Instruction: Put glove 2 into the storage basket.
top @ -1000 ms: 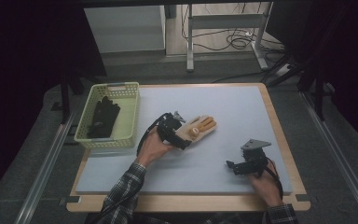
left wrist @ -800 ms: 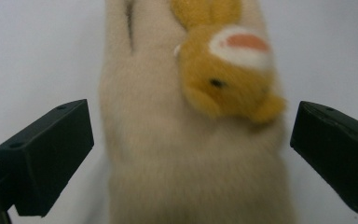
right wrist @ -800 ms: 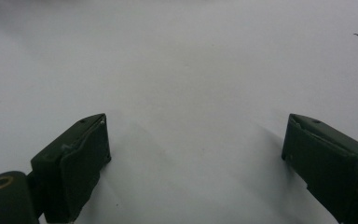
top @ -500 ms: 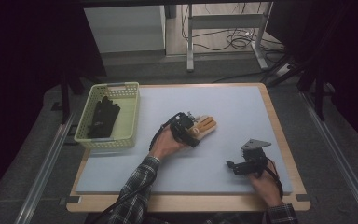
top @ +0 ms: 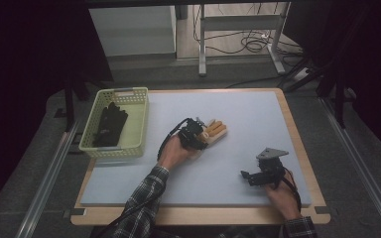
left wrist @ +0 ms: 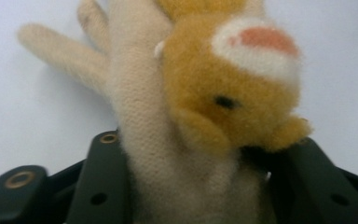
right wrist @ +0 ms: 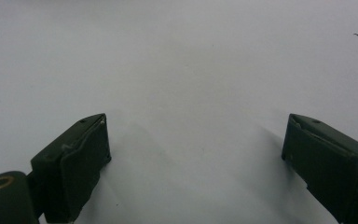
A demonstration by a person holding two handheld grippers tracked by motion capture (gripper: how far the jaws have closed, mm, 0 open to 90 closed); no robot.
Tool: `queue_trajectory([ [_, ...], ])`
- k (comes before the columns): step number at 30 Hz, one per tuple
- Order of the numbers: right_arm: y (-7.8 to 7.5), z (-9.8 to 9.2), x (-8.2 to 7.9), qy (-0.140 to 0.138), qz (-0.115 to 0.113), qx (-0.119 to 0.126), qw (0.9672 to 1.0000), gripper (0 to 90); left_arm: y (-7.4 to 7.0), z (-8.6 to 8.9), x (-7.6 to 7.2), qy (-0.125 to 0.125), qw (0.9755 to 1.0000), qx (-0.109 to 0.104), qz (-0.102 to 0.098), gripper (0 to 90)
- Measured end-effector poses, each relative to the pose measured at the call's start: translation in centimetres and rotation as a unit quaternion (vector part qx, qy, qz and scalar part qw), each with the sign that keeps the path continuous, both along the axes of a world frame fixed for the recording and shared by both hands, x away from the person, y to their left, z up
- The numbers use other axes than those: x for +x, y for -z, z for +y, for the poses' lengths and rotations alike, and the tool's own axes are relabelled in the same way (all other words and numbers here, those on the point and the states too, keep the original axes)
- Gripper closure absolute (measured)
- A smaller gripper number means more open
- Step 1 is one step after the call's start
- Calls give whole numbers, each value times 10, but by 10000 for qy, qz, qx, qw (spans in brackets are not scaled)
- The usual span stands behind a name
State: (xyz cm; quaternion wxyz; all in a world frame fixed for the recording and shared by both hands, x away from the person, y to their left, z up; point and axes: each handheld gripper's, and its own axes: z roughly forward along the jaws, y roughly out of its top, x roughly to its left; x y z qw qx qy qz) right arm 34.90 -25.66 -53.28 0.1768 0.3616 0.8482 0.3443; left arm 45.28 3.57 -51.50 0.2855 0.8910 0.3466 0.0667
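A beige knitted glove with an orange plush animal face lies on the pale blue mat, near its middle. My left gripper has its black jaws on either side of the glove's cuff. The jaws have just been closing, and their pads press into the fabric. My right gripper rests low over the mat at the front right. Its jaws stand wide apart with only bare mat between them.
A light green basket stands at the mat's left edge with a black glove in it. The wooden table rim frames the mat. Dark floor, metal table legs and cables lie behind the table.
My left hand has slid right, up to the beige glove, and its jaws have come together on the cuff. The right hand has stayed put.
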Motion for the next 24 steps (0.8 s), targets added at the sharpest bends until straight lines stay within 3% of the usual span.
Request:
queue_trajectory([
  [4,0,0,0,0,0,1,10000,72,-3,2,-1,-108,9999,-5,-9,602],
  [9,0,0,0,-1,-2,2,10000,72,-13,4,-4,-293,9994,65,-190,621],
  [24,0,0,0,-4,-17,8,10000,72,-65,48,-6,-847,9948,-100,-549,725],
])
